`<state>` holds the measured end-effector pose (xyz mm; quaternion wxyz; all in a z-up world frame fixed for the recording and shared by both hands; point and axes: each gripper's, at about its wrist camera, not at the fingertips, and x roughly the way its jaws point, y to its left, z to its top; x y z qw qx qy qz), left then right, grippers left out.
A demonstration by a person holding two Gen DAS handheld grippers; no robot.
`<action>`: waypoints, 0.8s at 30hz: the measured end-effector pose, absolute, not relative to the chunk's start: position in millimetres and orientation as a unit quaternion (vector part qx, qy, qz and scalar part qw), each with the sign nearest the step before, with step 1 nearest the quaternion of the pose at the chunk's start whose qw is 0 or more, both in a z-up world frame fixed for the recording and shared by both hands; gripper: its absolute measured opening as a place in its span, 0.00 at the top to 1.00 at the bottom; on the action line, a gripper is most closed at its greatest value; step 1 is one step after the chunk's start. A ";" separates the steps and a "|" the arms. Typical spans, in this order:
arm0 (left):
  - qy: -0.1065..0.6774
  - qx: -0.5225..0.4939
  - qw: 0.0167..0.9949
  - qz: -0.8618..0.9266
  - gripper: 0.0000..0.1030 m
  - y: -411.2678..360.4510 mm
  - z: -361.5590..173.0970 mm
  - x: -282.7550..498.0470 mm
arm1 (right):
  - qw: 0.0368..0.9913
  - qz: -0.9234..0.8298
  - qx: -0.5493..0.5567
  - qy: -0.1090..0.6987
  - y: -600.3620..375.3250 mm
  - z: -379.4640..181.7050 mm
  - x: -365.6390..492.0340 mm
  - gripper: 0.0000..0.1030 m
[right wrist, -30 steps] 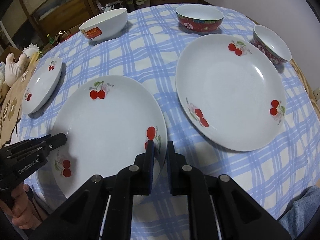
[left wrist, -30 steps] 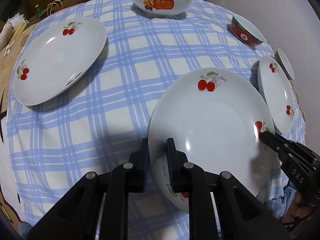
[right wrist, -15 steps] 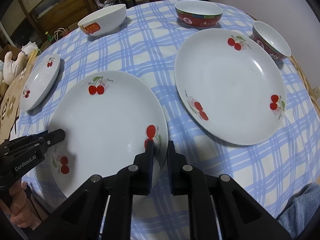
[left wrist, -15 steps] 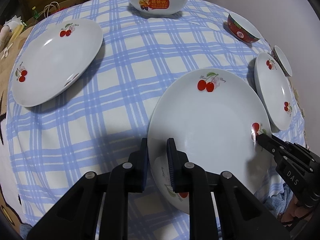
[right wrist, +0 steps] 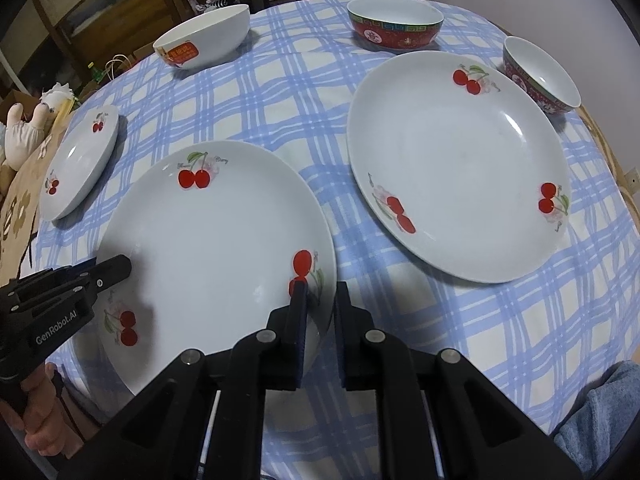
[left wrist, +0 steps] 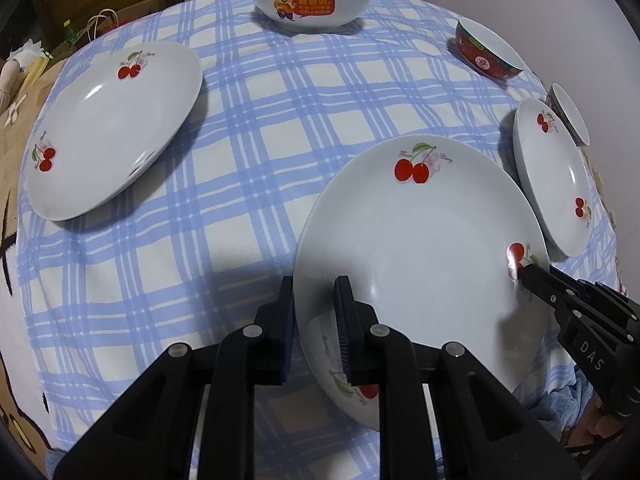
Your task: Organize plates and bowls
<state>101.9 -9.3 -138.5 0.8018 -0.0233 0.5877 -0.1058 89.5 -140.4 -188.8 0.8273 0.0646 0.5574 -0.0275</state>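
White cherry-print plate [left wrist: 420,248], nearest the person at the six o'clock edge of the checked tablecloth [left wrist: 248,168], is pinched on opposite rims by the left gripper [left wrist: 314,320] and right gripper [right wrist: 320,320]. Since a second ago nothing has shifted; likely poised to lift for stacking.

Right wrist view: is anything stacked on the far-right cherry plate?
No, the cherry plate lies bare on the tablecloth, nothing on it.
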 end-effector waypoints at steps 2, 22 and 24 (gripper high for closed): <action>0.589 -0.028 0.800 -0.109 0.82 -9.1 -138.8 102.8 | 0.824 -0.026 0.057 0.564 -139.5 -190.5 91.2 0.85; 0.571 0.018 0.816 -0.084 0.79 -10.8 -116.9 113.5 | 0.828 -0.026 0.068 0.555 -143.8 -172.8 102.9 0.83; 0.566 0.042 0.819 -0.083 0.79 -16.2 -109.6 114.0 | 0.834 -0.022 0.066 0.547 -145.0 -163.8 102.8 0.83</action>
